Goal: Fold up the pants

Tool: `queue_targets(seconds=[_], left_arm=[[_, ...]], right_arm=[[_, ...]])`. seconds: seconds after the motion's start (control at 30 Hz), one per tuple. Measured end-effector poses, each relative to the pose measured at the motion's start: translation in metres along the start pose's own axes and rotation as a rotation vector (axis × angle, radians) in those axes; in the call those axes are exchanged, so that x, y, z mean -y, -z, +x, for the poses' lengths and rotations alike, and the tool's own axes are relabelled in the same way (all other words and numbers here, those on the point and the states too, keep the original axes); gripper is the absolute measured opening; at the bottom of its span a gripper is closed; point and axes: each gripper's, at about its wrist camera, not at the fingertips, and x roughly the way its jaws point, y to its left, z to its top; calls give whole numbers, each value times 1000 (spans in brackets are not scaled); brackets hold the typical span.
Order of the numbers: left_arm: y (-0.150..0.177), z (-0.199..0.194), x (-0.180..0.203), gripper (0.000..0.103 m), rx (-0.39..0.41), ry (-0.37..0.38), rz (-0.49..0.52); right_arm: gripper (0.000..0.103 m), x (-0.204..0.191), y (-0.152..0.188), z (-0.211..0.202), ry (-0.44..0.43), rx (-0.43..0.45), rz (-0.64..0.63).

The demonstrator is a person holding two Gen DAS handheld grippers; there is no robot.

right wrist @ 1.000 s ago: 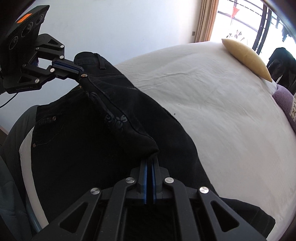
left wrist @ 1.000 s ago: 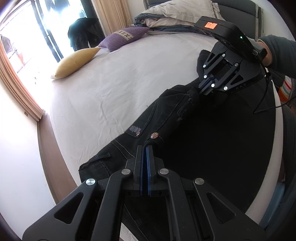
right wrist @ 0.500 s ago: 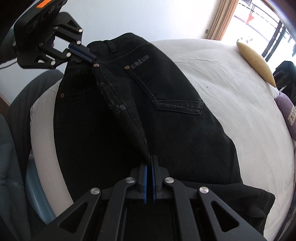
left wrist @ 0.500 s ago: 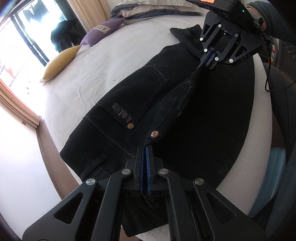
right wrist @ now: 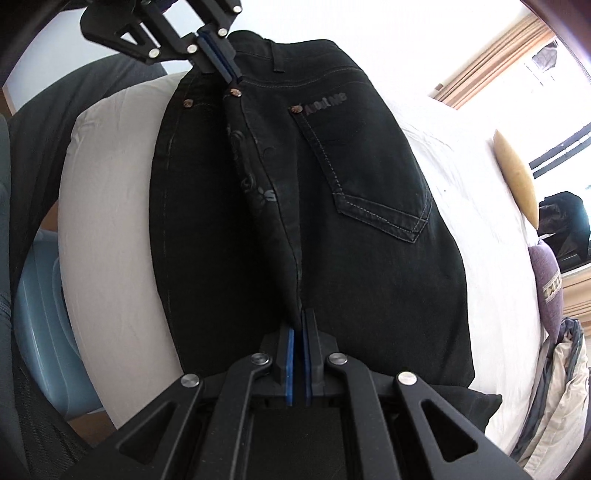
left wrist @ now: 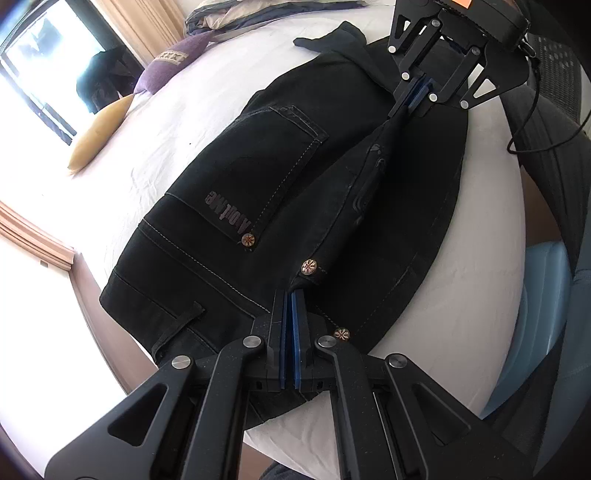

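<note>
I have both grippers clamped on the black pants (left wrist: 280, 192), which lie spread across the white bed (left wrist: 177, 122) close to its near edge. My left gripper (left wrist: 289, 306) pinches a fold of denim at the waistband end, its blue pads pressed together on the cloth just below a copper rivet (left wrist: 308, 266). My right gripper (left wrist: 416, 96) grips the same raised ridge of fabric farther along, toward the crotch, so the cloth between the two stands up from the bed as a taut crease while the rest of the pants rests flat on either side. From the right wrist view, my right gripper (right wrist: 298, 332) has the fabric caught between its pads, and the ridge runs straight away from it to my left gripper (right wrist: 221, 63) at the waistband. A back pocket (right wrist: 373, 177) with pale stitching faces up on the window side of the crease, with lettering printed above it. The darker panel on the other side of the ridge reaches almost to the mattress edge. A yellow cushion (left wrist: 99, 133) and a purple pillow (left wrist: 170, 63) lie well apart from the pants toward the window, and a heap of grey and cream bedding (left wrist: 258, 18) sits at the far end of the bed. A pale blue bin (right wrist: 48, 325) stands on the floor beside the mattress.
</note>
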Motion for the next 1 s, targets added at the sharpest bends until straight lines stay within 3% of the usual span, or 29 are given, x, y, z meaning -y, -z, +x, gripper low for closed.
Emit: queue_targets(seconds=[0.47, 1.0], left_arm=[[1, 33, -8, 1, -22, 14, 61], [-6, 49, -20, 1, -2, 34, 28]], right_arm=[[5, -48, 7, -4, 70, -10, -70], [5, -72, -3, 1, 122, -10, -96]])
